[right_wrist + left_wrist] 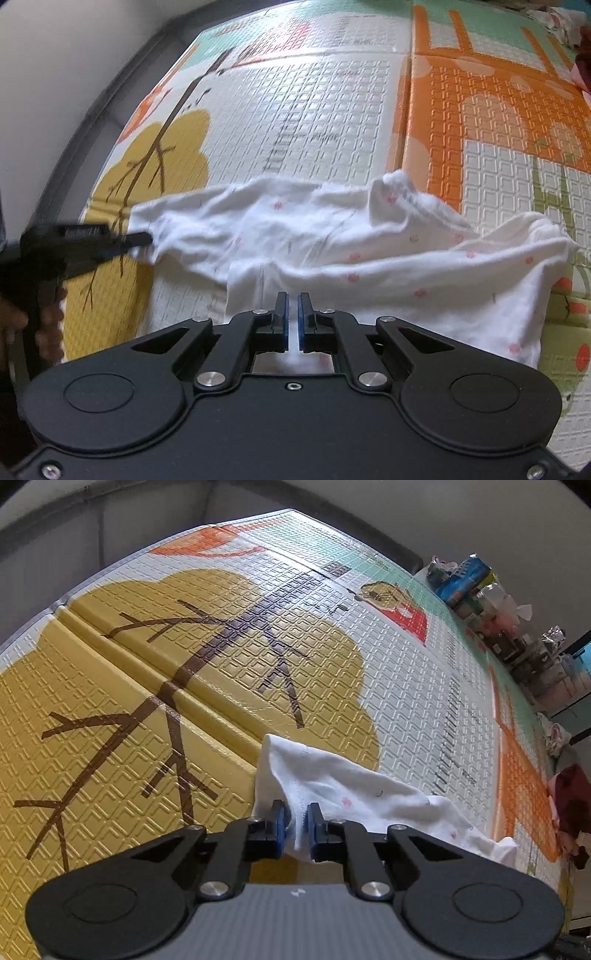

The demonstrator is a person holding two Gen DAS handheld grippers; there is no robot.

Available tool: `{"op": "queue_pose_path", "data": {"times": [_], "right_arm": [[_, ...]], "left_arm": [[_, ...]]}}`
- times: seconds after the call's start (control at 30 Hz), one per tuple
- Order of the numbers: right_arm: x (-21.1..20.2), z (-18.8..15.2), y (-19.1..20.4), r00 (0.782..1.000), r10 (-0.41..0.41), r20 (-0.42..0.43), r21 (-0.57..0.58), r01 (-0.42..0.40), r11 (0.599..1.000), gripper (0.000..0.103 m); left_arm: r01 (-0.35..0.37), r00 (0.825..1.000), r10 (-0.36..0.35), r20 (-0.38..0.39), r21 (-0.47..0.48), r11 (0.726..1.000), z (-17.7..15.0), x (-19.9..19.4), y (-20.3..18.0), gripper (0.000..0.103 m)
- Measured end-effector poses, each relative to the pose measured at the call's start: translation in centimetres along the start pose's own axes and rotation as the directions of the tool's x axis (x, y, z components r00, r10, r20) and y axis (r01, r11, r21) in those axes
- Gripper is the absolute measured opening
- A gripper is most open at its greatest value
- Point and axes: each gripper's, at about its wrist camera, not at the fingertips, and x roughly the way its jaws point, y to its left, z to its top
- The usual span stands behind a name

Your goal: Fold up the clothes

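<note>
Between the left gripper's (296, 821) blue pads, nearly shut, a pinched fold of the white garment (369, 258). Right gripper (294, 317) clamped tight on the garment's near edge. Cloth, pink-dotted, lies crumpled across the play mat (332, 110), between yellow tree at left and orange giraffe at right. Clutter (480, 602) along far edge.

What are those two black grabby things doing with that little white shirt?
A person is folding a small white garment with pink flowers on a colourful play mat, using a hand-held gripper in each hand. The left gripper has its jaws pinched on one end of the cloth, over the yellow tree picture. The right gripper has its jaws shut on a nearer edge. The garment is still rumpled, not yet folded.
</note>
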Motion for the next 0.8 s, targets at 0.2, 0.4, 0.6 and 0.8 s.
{"op": "queue_pose_path", "data": {"times": [0.2, 0.4, 0.6, 0.8], "right_arm": [[1.7, 2.0, 0.0, 0.999, 0.013, 0.046, 0.021, -0.014, 1.0, 0.005], [4.7, 2.0, -1.2, 1.0, -0.001, -0.022, 0.087, 0.003, 0.996, 0.001], [5.5, 1.8, -1.6, 1.0, 0.006, -0.025, 0.088, -0.004, 0.996, 0.0], [5.5, 1.6, -2.1, 0.999, 0.029, -0.016, 0.113, -0.027, 0.993, 0.0]], "left_arm": [[0.034, 0.999, -0.034, 0.023, 0.005, 0.999, 0.2, -1.2, -0.7, 0.012], [0.091, 0.994, -0.092, 0.058, 0.033, 0.995, 0.8, -3.1, -2.1, 0.011], [0.163, 0.983, -0.17, 0.067, 0.098, 0.982, 1.0, -4.3, -5.2, 0.008], [0.233, 0.97, -0.243, 0.023, 0.199, 0.952, 0.0, -4.3, -9.7, 0.008]]}}
